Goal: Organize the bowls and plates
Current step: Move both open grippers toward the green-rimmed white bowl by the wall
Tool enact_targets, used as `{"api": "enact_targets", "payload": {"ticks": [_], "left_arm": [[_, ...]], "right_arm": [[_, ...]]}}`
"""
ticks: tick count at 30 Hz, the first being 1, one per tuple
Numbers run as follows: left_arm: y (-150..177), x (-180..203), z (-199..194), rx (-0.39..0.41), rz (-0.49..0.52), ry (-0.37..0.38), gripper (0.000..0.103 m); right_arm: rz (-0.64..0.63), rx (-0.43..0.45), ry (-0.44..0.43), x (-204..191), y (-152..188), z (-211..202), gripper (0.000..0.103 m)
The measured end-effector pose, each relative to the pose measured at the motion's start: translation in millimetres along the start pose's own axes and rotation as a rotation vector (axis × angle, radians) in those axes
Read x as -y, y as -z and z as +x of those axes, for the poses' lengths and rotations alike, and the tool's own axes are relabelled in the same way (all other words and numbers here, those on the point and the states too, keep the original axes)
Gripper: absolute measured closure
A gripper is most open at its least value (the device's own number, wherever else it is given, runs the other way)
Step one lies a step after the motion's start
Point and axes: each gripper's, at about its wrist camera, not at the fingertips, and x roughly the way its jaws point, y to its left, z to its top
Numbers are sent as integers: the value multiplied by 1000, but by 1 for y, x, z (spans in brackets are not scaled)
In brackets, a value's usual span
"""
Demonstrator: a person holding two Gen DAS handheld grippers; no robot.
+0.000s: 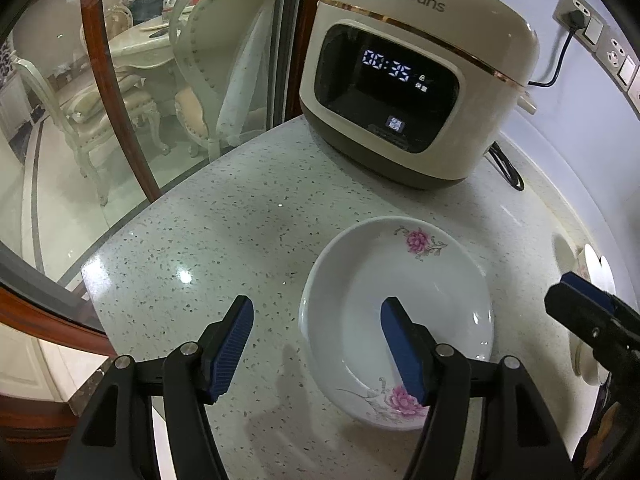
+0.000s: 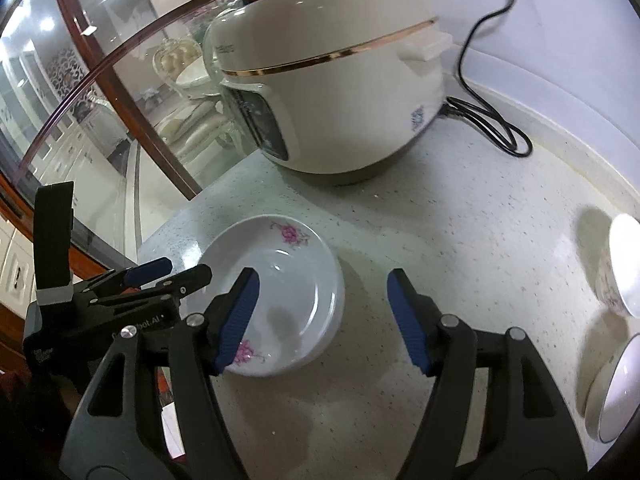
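Note:
A white shallow plate with pink flowers on its rim lies flat on the speckled counter. My left gripper stands open over the plate's left rim, one blue pad above the inside and the other above the counter. My right gripper is open over the same plate's right rim, with nothing pressed between its pads. Each gripper shows in the other's view: my left gripper at the plate's left, a right finger at the far right. Two white bowls sit at the right.
A cream rice cooker with a lit display stands at the back of the counter, its black cord coiled beside it and plugged into a wall socket. The counter ends at the left along a curved glass partition.

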Motion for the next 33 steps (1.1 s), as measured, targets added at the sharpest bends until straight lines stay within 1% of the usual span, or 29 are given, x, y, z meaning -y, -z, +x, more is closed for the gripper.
{"api": "enact_targets", "payload": {"ticks": [4,10,14,19,22,27,30,33], "left_arm": [[-2,6,-2,5,17,9,36],[-4,26,-8,22,71,33,33],[-4,49,-11,25,125,63,33],[3,96,-13,14,241,112,32],[9,132,-15,-9,332,168,32],[19,184,-15,-69,443,266,32],[23,217,-12,-138,482,349,32],[28,241,-5,-198,490,414,32]], "right_arm": [[27,-4,3,12,6,-6,30],[103,25,28,40,14,-27,29],[162,55,56,63,22,-46,29],[248,103,96,95,34,-74,28],[308,134,129,117,44,-91,28],[428,177,193,156,64,-118,27],[495,202,235,179,78,-135,27],[560,227,288,200,94,-151,27]]}}
